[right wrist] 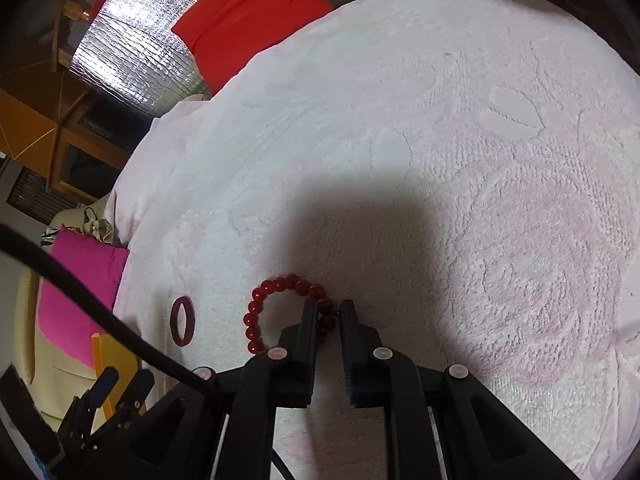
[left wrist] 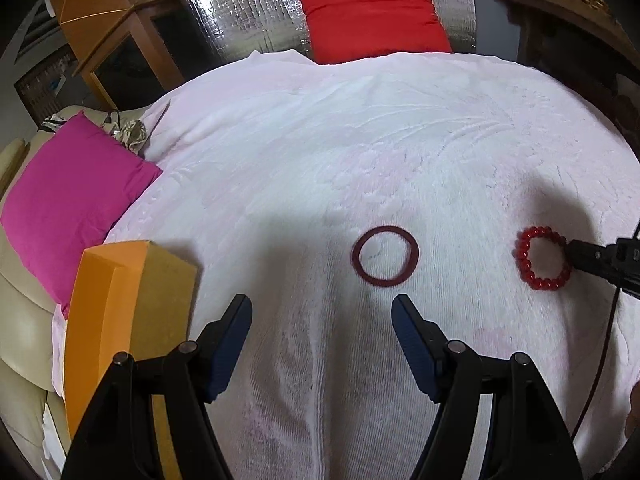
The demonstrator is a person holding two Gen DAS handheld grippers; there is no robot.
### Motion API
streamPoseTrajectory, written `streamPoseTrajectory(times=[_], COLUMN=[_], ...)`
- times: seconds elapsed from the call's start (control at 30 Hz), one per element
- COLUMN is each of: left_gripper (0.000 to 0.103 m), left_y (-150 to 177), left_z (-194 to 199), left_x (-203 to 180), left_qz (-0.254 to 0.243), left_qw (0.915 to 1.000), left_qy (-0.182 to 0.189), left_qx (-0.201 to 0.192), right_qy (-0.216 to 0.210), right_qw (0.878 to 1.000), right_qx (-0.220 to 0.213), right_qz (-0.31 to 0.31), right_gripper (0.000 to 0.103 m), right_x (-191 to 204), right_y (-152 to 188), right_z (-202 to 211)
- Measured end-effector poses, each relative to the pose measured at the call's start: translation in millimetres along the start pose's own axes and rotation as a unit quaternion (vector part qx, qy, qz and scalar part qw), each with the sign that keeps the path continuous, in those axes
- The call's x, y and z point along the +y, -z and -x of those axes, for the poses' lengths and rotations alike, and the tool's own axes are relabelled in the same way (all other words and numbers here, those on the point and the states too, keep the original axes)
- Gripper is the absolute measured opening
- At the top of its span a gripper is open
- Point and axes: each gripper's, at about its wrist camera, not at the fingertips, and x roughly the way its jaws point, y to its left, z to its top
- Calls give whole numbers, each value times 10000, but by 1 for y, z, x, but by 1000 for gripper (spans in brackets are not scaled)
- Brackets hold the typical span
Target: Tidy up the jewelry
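On fluffy white towelling [left wrist: 360,140], apparently plastic dark ring [left wrist: 385,257] beside round-beaded bracelet [left wrist: 542,258]

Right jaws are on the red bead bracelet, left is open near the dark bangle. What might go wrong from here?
1. The right gripper pinches only a bead or two at the rim of the red bead bracelet; it may slip out or snag the fluffy white blanket on lifting.
2. The dark red bangle lies flat ahead of the open left gripper; the jaws may push it into the pile.
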Motion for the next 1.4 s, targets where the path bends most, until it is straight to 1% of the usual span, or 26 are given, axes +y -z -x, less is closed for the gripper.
streamPoseTrajectory(times=[0.2,0.27,0.33,0.43,0.53,0.73,0.77,0.8,0.83,0.87,0.9,0.93,1.0,1.1,1.17,1.27,1.4], left_gripper=[73,73,73,73,73,73,70,62,57,49,44,42,29,16,11,8,7], left_y=[-10,-13,-15,-19,-20,-22,-23,-24,-25,-26,-27,-26,-26,-24,-22,-17,-11], left_z=[-19,-26,-35,-50,-60,-75,-76,-77,-76,-75,-72,-71,-68,-63,-61,-55,-45], left_x=[-6,-6,-4,6,17,25,23,22,19,17,14,12,8,3,2,5,8], left_qz=[-75,-45,16,261,486,751,773,788,788,759,692,640,583,483,465,481,524], left_qw=[9999,10000,9999,9988,9969,9908,9901,9893,9883,9875,9882,9887,9887,9897,9899,9898,9885], left_qy=[-68,-9,122,317,518,1026,1075,1142,1232,1316,1316,1308,1348,1323,1322,1322,1406], left_qx=[-1,32,88,259,342,462,456,451,440,415,377,351,304,252,236,209,168], right_qy=[-1,7,19,21,8,48,53,53,49,45,43,46,61,98,145,249,378], right_qw=[10000,10000,10000,9999,9999,9999,9998,9998,9998,9998,9998,9998,9998,9996,9993,9984,9968], right_qx=[-10,-15,-33,-51,-53,-95,-102,-105,-108,-108,-108,-111,-123,-150,-178,-230,-300], right_qz=[23,37,60,84,85,131,136,139,142,141,140,147,158,217,294,461,630], right_gripper=[14,14,15,15,15,15,15,15,15,15,15,15,15,15,15,14,12], right_x=[0,0,0,0,-1,1,2,2,2,2,2,3,3,5,8,12,18], right_y=[-1,-1,0,1,1,2,2,2,2,2,2,2,3,3,4,5,7], right_z=[-3,-3,-4,-4,-4,-5,-5,-5,-5,-5,-5,-5,-6,-6,-6,-5,-4])
